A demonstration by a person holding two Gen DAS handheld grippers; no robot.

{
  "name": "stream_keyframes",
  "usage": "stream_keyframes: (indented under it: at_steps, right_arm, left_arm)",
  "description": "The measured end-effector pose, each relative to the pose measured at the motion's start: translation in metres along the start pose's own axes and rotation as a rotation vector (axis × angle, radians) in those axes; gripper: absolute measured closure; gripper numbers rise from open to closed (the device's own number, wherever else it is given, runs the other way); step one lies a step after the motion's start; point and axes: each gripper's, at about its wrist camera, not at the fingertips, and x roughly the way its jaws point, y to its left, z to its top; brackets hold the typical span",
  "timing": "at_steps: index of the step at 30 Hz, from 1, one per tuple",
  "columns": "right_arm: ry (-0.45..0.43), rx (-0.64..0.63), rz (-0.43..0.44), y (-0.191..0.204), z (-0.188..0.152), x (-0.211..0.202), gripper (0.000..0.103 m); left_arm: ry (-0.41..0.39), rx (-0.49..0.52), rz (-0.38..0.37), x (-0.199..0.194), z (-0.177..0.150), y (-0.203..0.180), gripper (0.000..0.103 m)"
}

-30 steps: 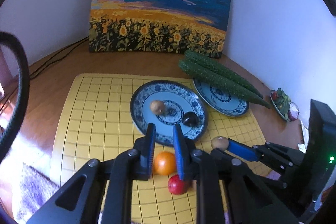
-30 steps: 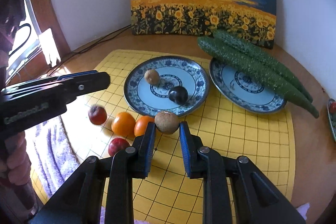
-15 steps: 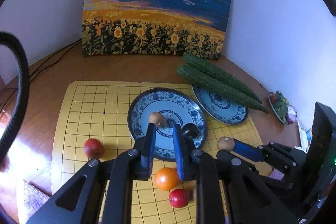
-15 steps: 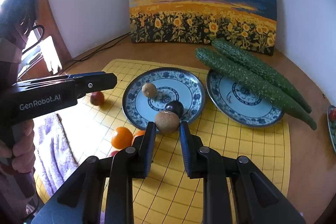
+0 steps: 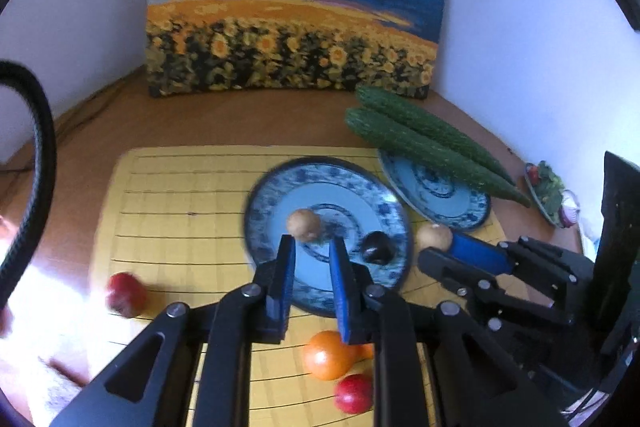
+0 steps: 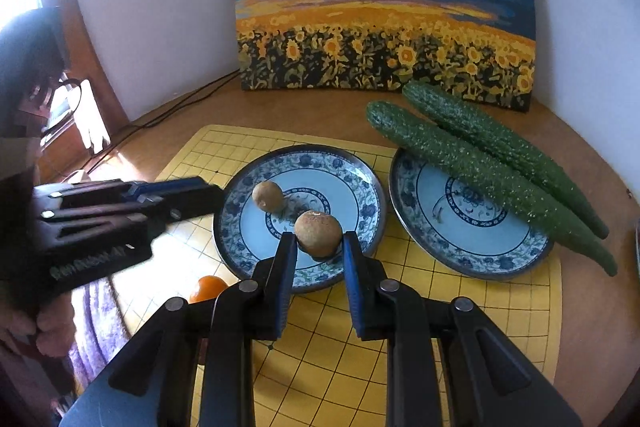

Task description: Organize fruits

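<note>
My right gripper (image 6: 316, 245) is shut on a brown kiwi (image 6: 318, 233) and holds it over the front of the left blue-patterned plate (image 6: 360, 183). That plate holds another brown fruit (image 6: 268, 195) and a dark plum (image 5: 377, 247), which the held kiwi hides in the right wrist view. My left gripper (image 5: 313, 249) is open and empty above the plate's near rim (image 5: 316, 301). An orange (image 5: 326, 355), a red fruit (image 5: 354, 393) and another red fruit (image 5: 125, 294) lie on the yellow grid mat (image 5: 168, 211). The right gripper with the kiwi (image 5: 434, 235) also shows in the left wrist view.
Two long cucumbers (image 6: 480, 163) rest across a second blue plate (image 6: 460, 247) on the right. A sunflower painting (image 6: 384, 27) leans on the wall behind. A small dish of vegetables (image 5: 550, 189) sits at the far right. A purple cloth (image 6: 96, 323) lies left of the mat.
My right gripper has lifted the kiwi off the mat and carried it forward over the left plate. My left gripper has risen and drawn back from the orange.
</note>
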Motion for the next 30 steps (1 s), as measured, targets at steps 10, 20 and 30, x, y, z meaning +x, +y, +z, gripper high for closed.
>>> stream_keyframes:
  at_steps: [10, 20, 30]
  right_arm:
    - [0.006, 0.03, 0.007, -0.002, -0.003, -0.002, 0.079]
    - [0.012, 0.026, 0.017, 0.004, -0.004, 0.0, 0.079]
    - [0.027, 0.028, 0.016, 0.007, -0.007, 0.004, 0.079]
  left_arm:
    - [0.0, -0.004, 0.113, -0.018, -0.007, 0.042, 0.064]
    - [0.03, -0.039, 0.197, -0.007, -0.021, 0.069, 0.047]
    - [0.043, -0.072, 0.242, 0.002, -0.033, 0.082, 0.047]
